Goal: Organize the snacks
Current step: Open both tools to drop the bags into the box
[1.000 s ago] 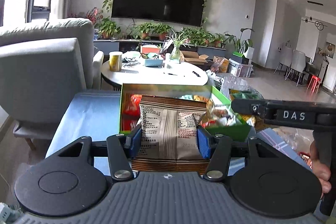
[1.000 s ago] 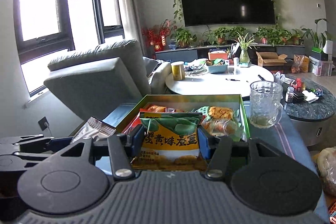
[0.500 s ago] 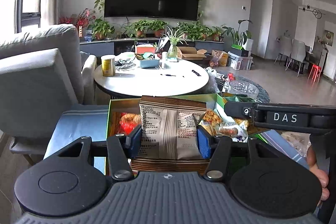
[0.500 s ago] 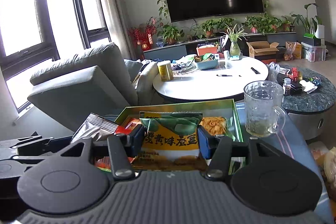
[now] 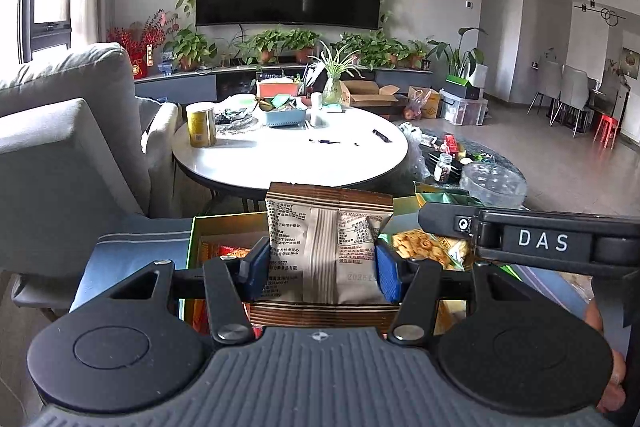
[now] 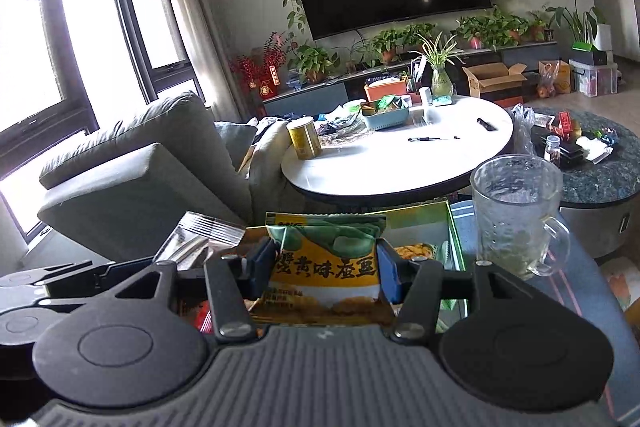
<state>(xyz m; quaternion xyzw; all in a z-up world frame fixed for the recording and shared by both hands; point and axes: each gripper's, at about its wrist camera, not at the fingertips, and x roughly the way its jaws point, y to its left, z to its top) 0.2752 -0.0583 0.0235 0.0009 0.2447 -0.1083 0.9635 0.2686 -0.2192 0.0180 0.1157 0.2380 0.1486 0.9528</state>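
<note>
The brown snack packet (image 5: 326, 251) stands upright between the blue pads of the left gripper (image 5: 320, 269), which is clamped on its sides, above the green box (image 5: 196, 231) of snacks. The yellow-and-green snack packet (image 6: 324, 259) sits the same way in the right gripper (image 6: 326, 269), pads pressed against both edges, also over the box (image 6: 454, 227). In the left view the right gripper's body, marked DAS, crosses the right side just beside the brown packet, with fingers of the person's hand (image 5: 608, 363) below it. A glass mug (image 6: 516, 215) stands just right of the box on the blue-striped worktop (image 6: 580, 291). Beyond are a white round table (image 5: 292, 151) and a grey armchair (image 6: 132, 163).
</note>
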